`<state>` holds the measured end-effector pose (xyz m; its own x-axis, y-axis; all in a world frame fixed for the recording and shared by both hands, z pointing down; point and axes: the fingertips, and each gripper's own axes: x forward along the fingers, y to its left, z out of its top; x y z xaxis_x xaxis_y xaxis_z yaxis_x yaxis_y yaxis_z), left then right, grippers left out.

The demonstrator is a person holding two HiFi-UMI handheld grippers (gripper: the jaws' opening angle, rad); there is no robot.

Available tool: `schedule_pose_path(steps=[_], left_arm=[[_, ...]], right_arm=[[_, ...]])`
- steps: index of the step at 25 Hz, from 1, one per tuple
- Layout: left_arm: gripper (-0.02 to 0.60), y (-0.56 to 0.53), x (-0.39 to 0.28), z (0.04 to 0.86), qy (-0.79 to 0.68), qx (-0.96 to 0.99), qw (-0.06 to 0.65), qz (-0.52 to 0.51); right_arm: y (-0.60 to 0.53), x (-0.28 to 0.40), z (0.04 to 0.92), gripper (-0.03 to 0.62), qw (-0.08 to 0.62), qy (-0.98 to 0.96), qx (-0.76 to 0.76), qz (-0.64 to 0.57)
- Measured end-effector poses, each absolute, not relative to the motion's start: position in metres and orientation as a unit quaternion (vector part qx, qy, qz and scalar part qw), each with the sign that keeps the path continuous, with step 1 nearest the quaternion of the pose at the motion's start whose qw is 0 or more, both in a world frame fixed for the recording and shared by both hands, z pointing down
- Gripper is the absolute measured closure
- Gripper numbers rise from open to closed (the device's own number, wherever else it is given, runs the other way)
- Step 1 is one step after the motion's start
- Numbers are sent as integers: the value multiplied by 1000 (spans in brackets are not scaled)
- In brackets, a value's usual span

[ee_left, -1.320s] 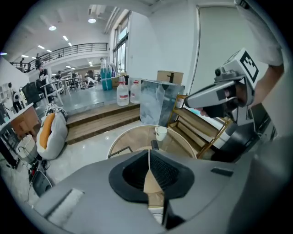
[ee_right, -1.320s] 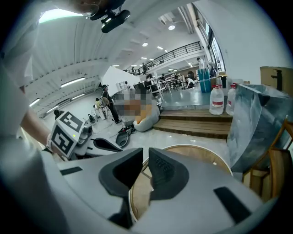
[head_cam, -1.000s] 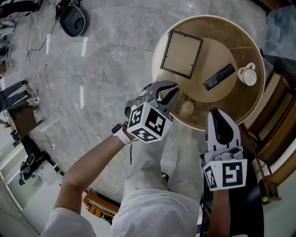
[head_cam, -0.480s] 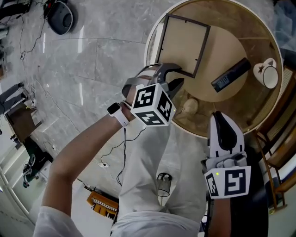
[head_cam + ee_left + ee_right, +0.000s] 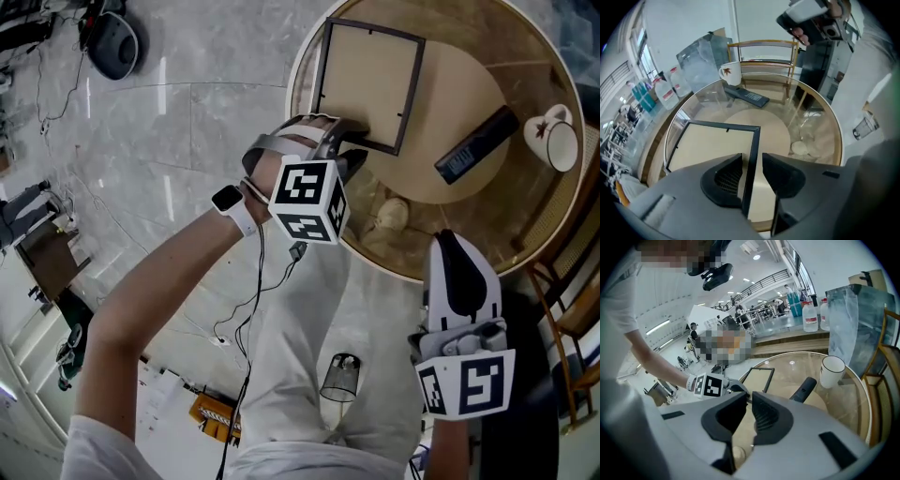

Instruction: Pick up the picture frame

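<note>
A dark-rimmed picture frame [image 5: 370, 80] with a beige panel lies flat on the round glass table [image 5: 302, 66]. My left gripper [image 5: 343, 152] points steeply down at the frame's near corner. In the left gripper view its jaws [image 5: 752, 161] are opening and straddle the frame's dark edge [image 5: 753, 140], with a gap on each side of the rail. My right gripper [image 5: 457, 251] hangs short of the table's near rim, shut with nothing in it. In the right gripper view [image 5: 749, 399] the frame [image 5: 758, 378] lies beyond it.
A black remote [image 5: 476, 145] and a white mug [image 5: 553, 141] sit on the table's right side. A small pale round thing [image 5: 392, 216] lies under the glass near the front. A wooden chair [image 5: 562, 281] stands to the right, bottles [image 5: 665, 89] and a clear bag behind.
My left gripper has come down onto the frame's near corner, rolled, and opened its jaws around the edge. The right gripper has sunk a little and stays shut.
</note>
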<state>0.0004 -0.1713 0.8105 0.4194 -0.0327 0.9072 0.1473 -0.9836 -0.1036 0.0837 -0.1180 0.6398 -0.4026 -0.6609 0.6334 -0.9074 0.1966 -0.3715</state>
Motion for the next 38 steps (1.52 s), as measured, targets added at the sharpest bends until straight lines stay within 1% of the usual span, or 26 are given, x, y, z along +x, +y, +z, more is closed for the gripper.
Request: schedule_pose_path(steps=[2,6,7,8,11,15,18,22,26,35,38], left_arm=[[451,-170,1,812,-42,-836,109,-536],[455,-169,0,811,-37,-839,127,-527],[461,-168,0,811,-36,-839,136,-526],[489,-167,0,811,-34,-837,149,-526],[504,-166,0,812,-22,-829,175,-531],[530,-163,1,810,-5,-827,151,-541],[535,-157,3,808,-4,-829,127,-545],[538,-141,12,800,8,-841,70,-537],[540,-132,26,772,42,-860,-1,-508],[538,-105,40,671,132,-870,-234,-413],[538,-101,36,627,165,-865,-285,-378]], right_arm=[[-115,84,641,586,168,-751,523,367],[-109,84,642,586,160,-738,535,379],[-108,84,642,586,159,-736,536,381],[-106,84,642,586,158,-735,538,381],[-105,85,641,586,158,-733,542,380],[-102,87,636,586,158,-729,548,378],[-99,86,628,586,155,-728,552,376],[-92,90,617,586,152,-726,557,373],[-85,96,602,586,152,-728,560,367],[-71,110,533,586,155,-739,562,337],[-69,119,498,586,151,-741,569,324]])
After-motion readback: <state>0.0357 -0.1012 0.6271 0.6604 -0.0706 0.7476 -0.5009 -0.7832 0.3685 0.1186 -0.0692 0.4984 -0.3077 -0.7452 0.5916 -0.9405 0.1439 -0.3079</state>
